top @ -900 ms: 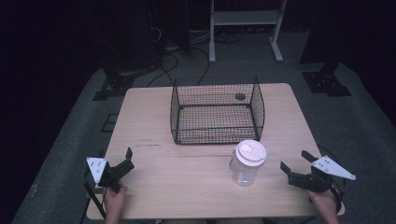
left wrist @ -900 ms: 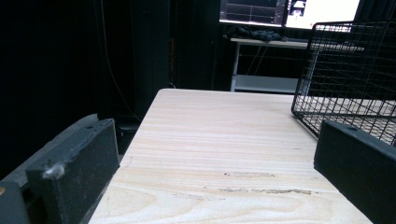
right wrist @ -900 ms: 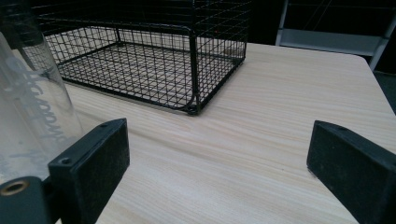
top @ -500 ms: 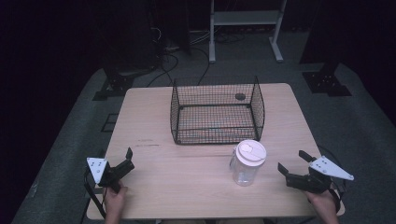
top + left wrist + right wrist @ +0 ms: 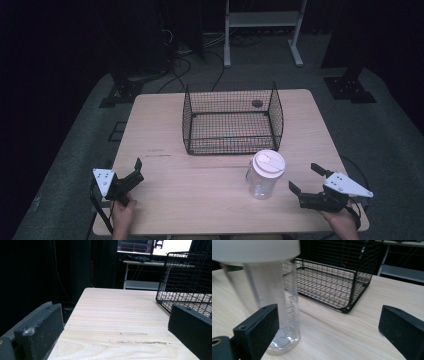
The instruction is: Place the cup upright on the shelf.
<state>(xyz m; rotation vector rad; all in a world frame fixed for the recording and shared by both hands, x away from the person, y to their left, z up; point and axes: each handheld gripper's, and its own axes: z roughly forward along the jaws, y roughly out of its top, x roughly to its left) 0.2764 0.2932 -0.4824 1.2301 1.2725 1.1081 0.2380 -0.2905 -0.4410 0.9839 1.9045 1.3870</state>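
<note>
The right gripper (image 5: pixel 306 179) has crept nearer the clear jar (image 5: pixel 264 175) by the table's (image 5: pixel 160 125) near edge, jaws spread; the left gripper (image 5: pixel 134 172) stays put, jaws apart.

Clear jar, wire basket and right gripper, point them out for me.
clear jar (image 5: pixel 265 165): high view, on its white lid.
wire basket (image 5: pixel 227 153): high view, on its near bottom rim.
right gripper (image 5: pixel 307 178): high view, midway between its open jaws.

on the one wooden table (image 5: pixel 175 195) there are one wire basket (image 5: pixel 232 122), one clear lidded jar (image 5: pixel 264 175) and two hand-held grippers.
</note>
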